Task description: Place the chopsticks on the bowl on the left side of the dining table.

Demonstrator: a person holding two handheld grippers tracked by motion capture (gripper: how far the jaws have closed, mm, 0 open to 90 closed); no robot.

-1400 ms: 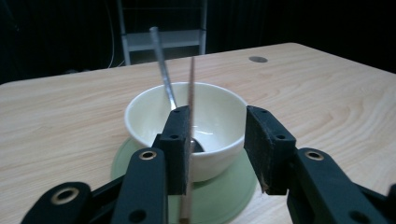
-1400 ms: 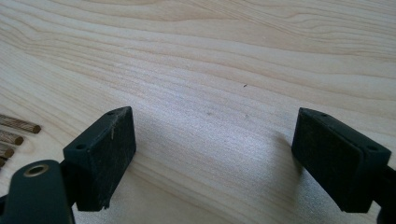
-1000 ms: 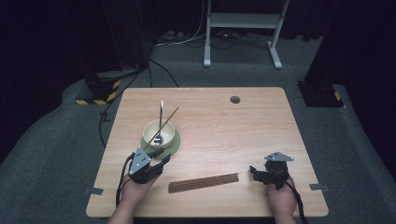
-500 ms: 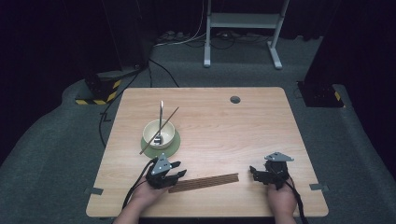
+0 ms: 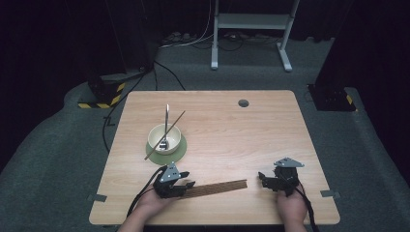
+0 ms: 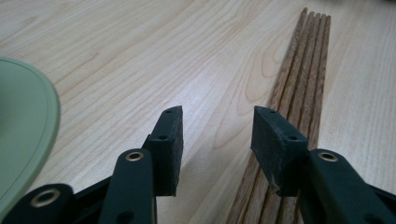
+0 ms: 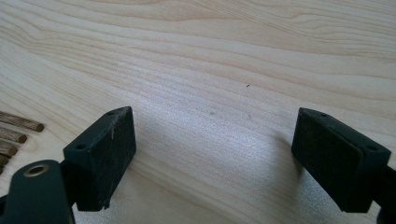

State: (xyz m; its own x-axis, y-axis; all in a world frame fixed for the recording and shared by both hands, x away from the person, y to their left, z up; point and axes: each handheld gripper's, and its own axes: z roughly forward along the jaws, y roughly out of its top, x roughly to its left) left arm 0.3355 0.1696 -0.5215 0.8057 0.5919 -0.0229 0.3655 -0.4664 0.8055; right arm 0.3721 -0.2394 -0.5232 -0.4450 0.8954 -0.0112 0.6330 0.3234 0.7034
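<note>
L gripper [image 5: 186,185] at near end of chopsticks [image 5: 217,187], jaws apart, bundle under one jaw, long axis running toward R gripper [image 5: 263,177]; R also apart, empty, farther off.

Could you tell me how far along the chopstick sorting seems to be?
One chopstick already leans in the bowl beside a spoon. The left tool, open, sits at the end of the row of chopsticks without gripping any. The right tool rests open on the table. The row remains to be moved.
</note>
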